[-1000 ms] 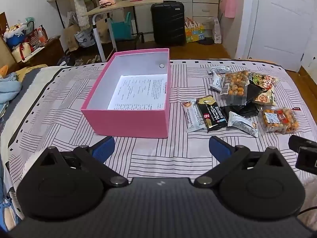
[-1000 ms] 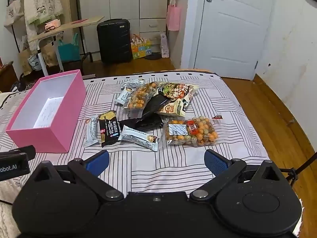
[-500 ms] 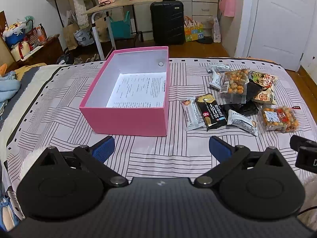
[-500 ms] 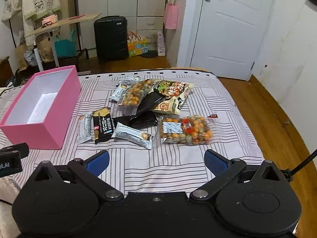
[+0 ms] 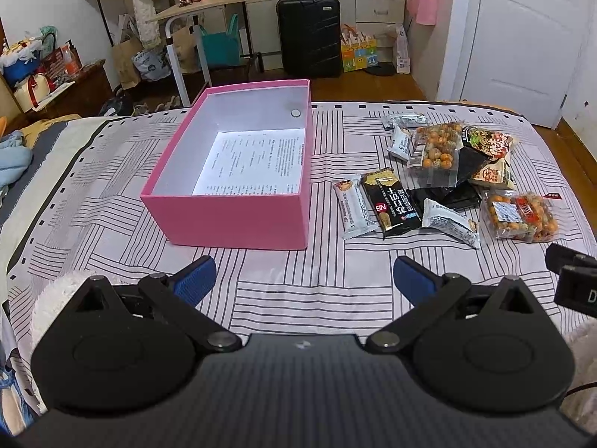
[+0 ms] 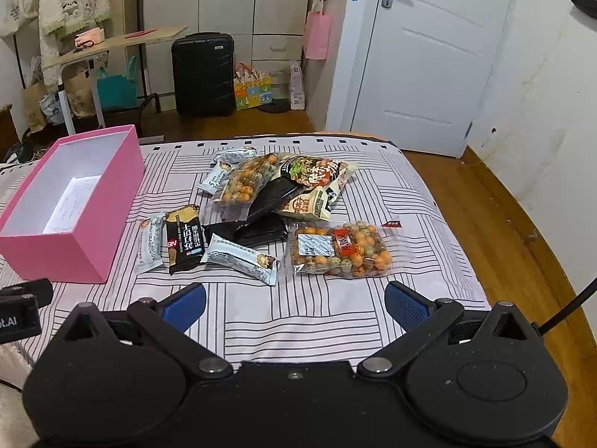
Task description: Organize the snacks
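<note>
Left wrist: rectangular (cardboard) pink box

Both grippers edge toward the bed's goods

The left gripper now sits nearer the open pink cardboard box; the right gripper closes on the clear packet of coloured coated nuts, swinging slightly left.

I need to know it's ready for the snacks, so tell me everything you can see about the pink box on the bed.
The pink box is a rectangular, lidless box that looks like cardboard, pink outside and white inside. It sits flat and upright on the striped bedspread, left of the snack pile and apart from it. Inside lies only a printed sheet of paper; a small round disc sits high on the right inner wall. No snack or tool touches it.
</note>
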{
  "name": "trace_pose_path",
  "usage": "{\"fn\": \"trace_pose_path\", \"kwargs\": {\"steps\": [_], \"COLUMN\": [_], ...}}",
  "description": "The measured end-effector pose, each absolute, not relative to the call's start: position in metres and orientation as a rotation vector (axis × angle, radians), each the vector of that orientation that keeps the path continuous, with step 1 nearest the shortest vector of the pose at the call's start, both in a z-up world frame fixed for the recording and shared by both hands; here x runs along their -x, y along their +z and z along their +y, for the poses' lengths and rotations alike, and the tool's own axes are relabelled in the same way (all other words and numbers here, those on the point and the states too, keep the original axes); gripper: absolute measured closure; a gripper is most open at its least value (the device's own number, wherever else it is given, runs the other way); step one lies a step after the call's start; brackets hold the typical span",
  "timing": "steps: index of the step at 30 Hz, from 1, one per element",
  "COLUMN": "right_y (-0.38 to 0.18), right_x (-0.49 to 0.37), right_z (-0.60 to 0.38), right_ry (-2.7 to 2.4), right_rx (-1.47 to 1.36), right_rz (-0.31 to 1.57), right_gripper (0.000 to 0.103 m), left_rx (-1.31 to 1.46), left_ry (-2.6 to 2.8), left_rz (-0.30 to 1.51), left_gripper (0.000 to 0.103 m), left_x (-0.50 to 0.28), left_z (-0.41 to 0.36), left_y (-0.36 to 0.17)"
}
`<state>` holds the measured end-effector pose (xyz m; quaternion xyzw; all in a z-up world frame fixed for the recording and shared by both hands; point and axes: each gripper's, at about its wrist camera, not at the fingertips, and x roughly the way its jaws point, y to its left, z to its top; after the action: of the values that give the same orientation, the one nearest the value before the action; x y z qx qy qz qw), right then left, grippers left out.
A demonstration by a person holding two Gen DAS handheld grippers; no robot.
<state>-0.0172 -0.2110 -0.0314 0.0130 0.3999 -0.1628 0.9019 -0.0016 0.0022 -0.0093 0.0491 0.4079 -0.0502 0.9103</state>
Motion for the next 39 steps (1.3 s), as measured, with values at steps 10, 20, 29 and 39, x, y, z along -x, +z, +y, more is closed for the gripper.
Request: {"fn": "trace_pose_path", "kwargs": {"steps": [10, 20, 29, 39], "right_y": [-0.032, -0.031, -0.036, -0.038], "right_x": [0.018, 0.028, 0.030, 0.030], "right_z": [-0.208, -0.204, -0.206, -0.206], "right_ry": [-0.330, -0.289, -0.275, -0.285], "right_rx": [-0.013, 0.021, 0.024, 0.031], "right_rz": [0.821, 0.761, 0.740, 0.744], "right_gripper": [0.000, 0.000, 0.000, 0.000], "left_rx": [-0.098, -0.100, -0.088, -0.076], "left_ry": [-0.121, -0.135, -0.132, -0.135], "left_rz": [0.808, 0.761, 0.735, 0.747], "left_gripper": [0.000, 0.000, 0.000, 0.000], "left_x": [0.005, 0.013, 0.017, 0.016], "left_z": [0.001, -0.001, -0.003, 0.000], "left_y": [-0.010, -0.011, -0.017, -0.020]}}
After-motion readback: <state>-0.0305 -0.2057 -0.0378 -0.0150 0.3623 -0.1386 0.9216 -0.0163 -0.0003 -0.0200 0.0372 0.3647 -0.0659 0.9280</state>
